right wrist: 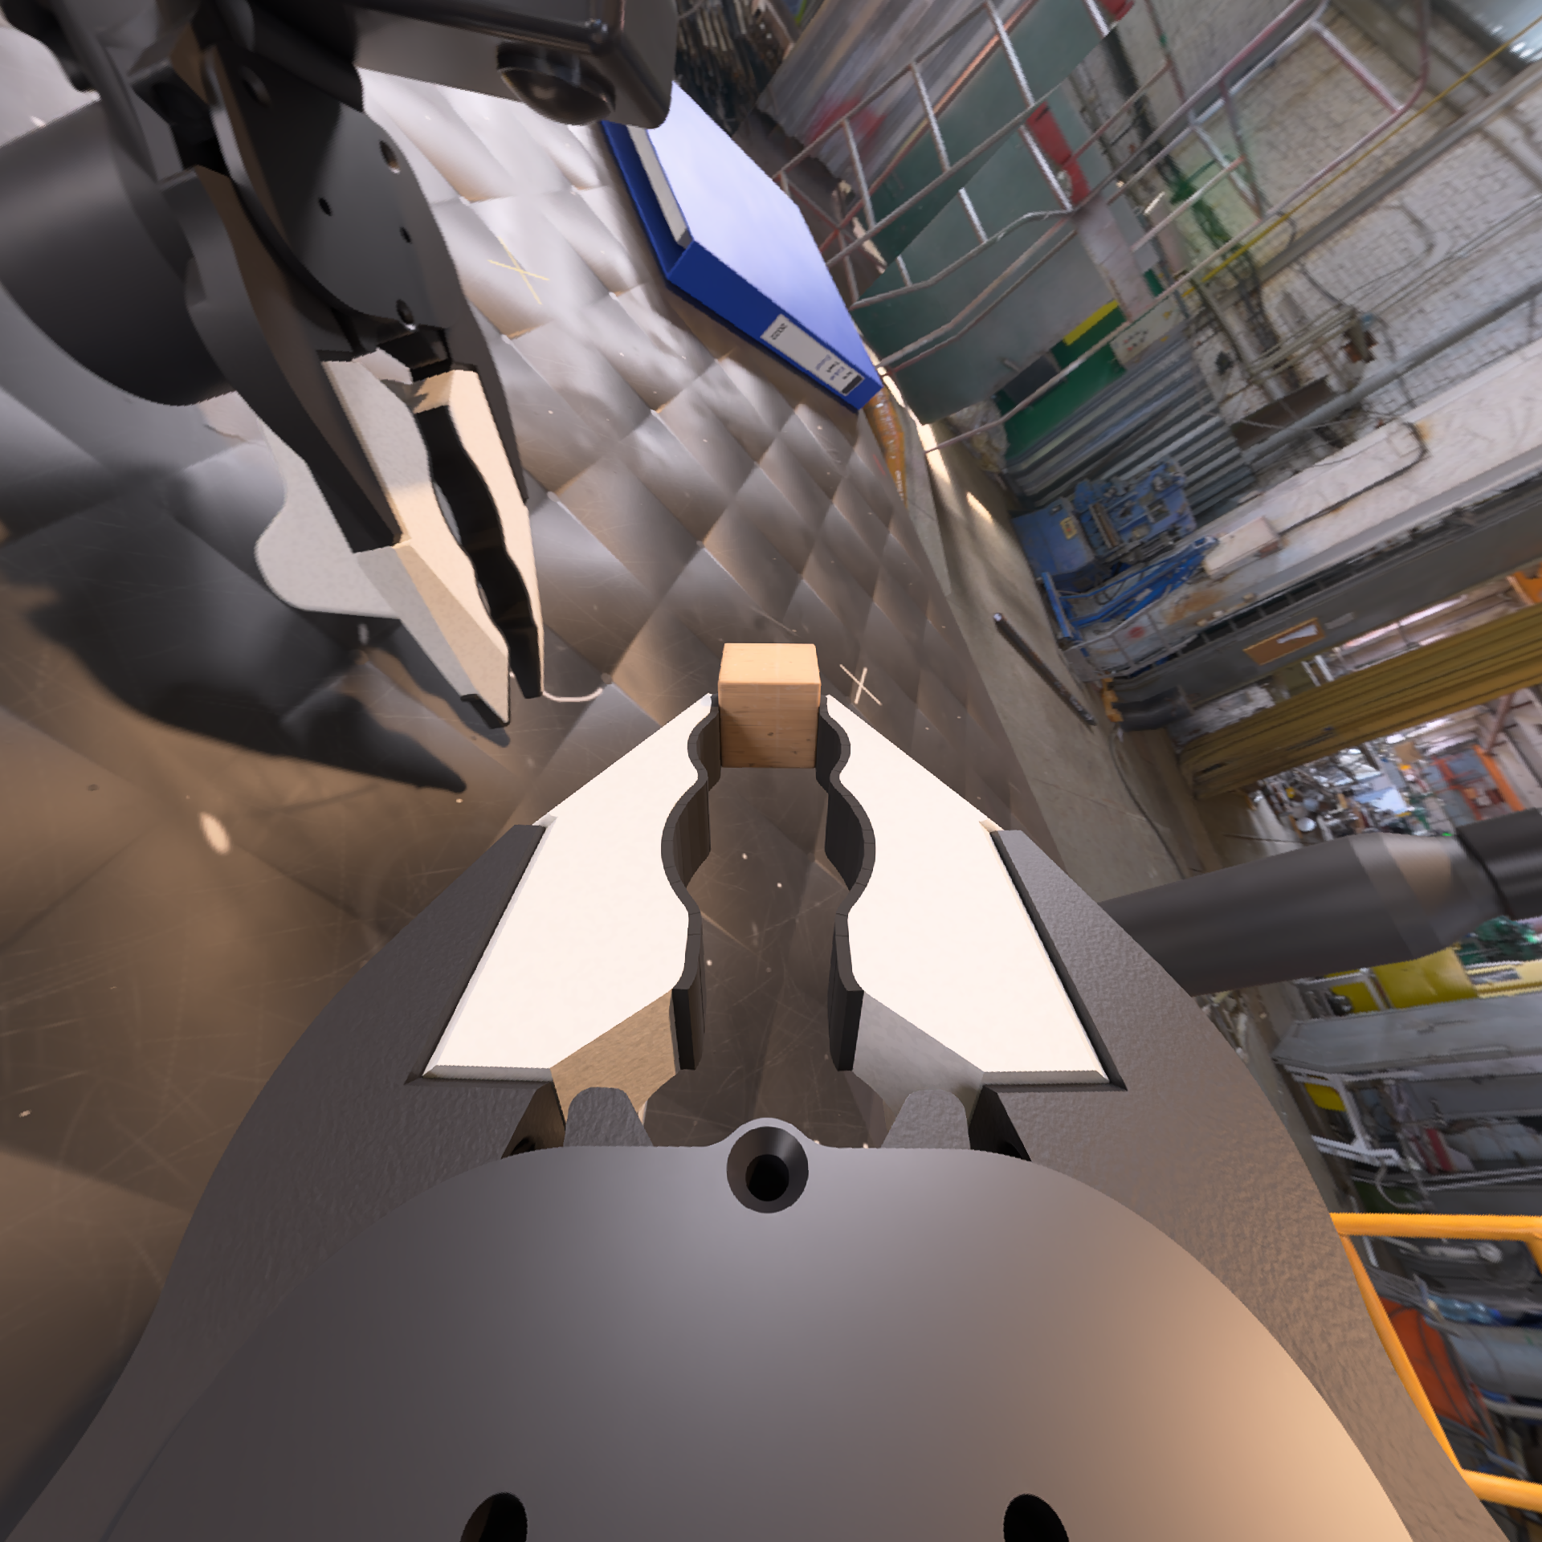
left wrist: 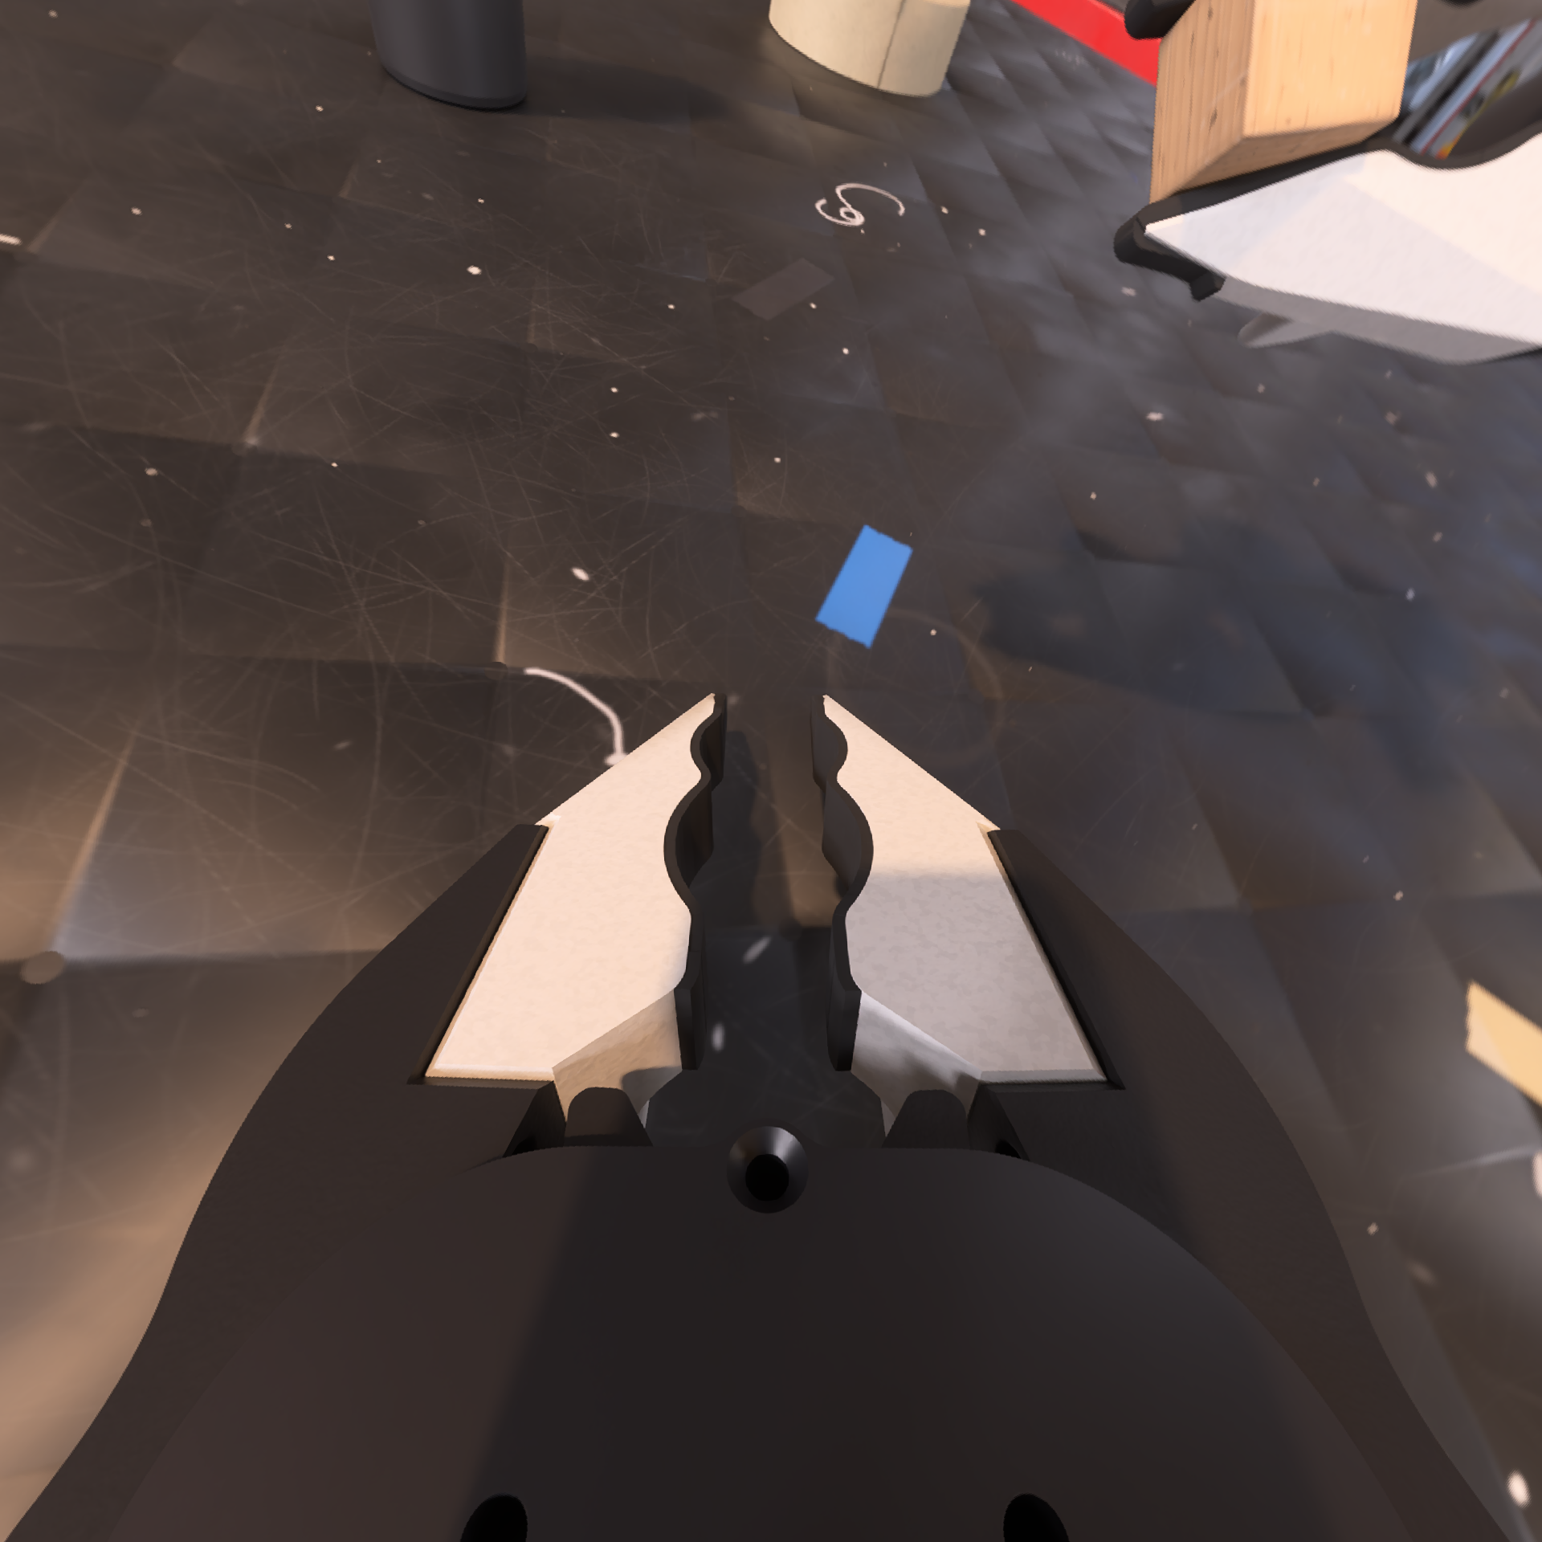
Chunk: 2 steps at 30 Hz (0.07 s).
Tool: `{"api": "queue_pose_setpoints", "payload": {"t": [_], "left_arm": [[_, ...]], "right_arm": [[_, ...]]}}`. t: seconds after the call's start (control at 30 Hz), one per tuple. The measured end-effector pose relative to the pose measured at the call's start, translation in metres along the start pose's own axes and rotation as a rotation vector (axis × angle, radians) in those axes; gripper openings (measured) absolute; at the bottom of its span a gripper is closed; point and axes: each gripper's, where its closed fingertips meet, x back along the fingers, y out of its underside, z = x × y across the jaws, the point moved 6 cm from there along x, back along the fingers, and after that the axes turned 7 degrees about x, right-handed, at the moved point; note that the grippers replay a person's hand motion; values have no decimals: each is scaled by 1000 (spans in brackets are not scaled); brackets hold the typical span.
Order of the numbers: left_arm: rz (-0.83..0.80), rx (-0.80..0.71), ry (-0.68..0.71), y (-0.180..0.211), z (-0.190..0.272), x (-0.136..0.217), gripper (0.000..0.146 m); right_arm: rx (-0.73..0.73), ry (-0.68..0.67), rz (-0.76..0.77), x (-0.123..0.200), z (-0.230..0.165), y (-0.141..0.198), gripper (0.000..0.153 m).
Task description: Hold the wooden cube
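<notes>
Pale wood shows between the tips of the right tongs [right wrist: 768,724]: a small light-wooden cube [right wrist: 768,709] is clamped there, both dark inner pads pressing its side faces, held up off the dark scratched metal counter [right wrist: 834,534]. In the left wrist view the same cube [left wrist: 1277,83] appears at the upper right, gripped by the white-and-black fingers of the right tongs, clear of the counter. The left tongs [left wrist: 768,709] grasp nothing; their tips stand a narrow gap apart above the counter, near a small blue rectangular patch [left wrist: 864,586]. Farther back sit a dark grey cylindrical container [left wrist: 451,50] and a cream cylindrical block [left wrist: 868,37]. A flat blue binder [right wrist: 743,242] lies on the counter beyond the left tongs [right wrist: 509,659].
</notes>
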Motion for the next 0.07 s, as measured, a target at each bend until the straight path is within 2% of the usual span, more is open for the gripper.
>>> {"api": "queue_pose_setpoints", "payload": {"t": [0.07], "left_arm": [[13,45,14,-1,3,-2,23]], "right_arm": [[19,28,-3,-1,1,2,21]]}}
